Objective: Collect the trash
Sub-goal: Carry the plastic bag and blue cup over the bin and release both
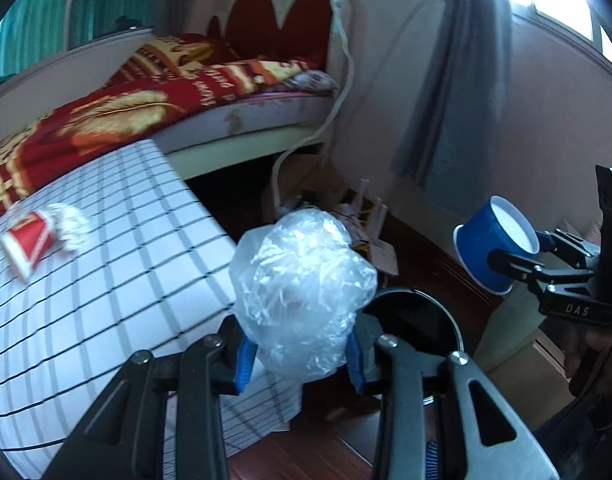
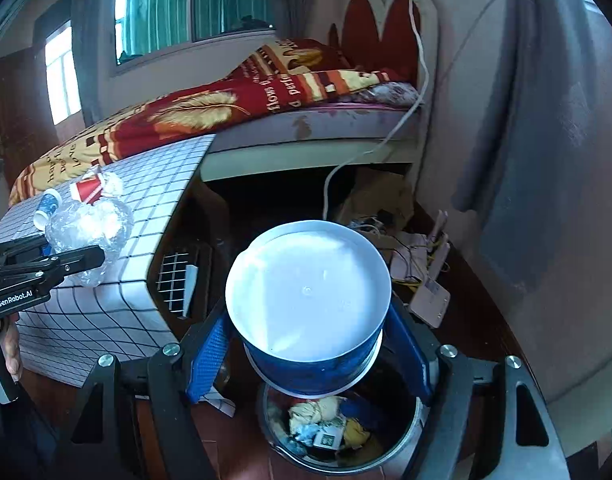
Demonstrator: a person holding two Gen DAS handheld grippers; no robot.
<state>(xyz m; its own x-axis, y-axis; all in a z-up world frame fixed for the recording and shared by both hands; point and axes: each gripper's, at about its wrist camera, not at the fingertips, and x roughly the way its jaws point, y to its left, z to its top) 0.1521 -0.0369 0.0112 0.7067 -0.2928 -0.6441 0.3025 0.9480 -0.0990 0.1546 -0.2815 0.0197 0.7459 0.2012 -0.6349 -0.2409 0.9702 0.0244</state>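
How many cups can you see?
3. A big blue cup held in the right gripper above the bin. A red cup and a small blue cup lie on the checked table. More may be hidden.

My right gripper [image 2: 306,354] clamps a blue paper cup [image 2: 310,320] between its blue pads, the white inside facing me, right above the bin [image 2: 410,436] that holds mixed trash. At the left edge my left gripper [image 2: 72,260] grips a crumpled clear plastic bag [image 2: 94,224]. Behind it, a red cup [image 2: 88,191] and a small blue cup [image 2: 48,204] lie on the checked worktop [image 2: 154,184] beside the bed [image 2: 234,108].
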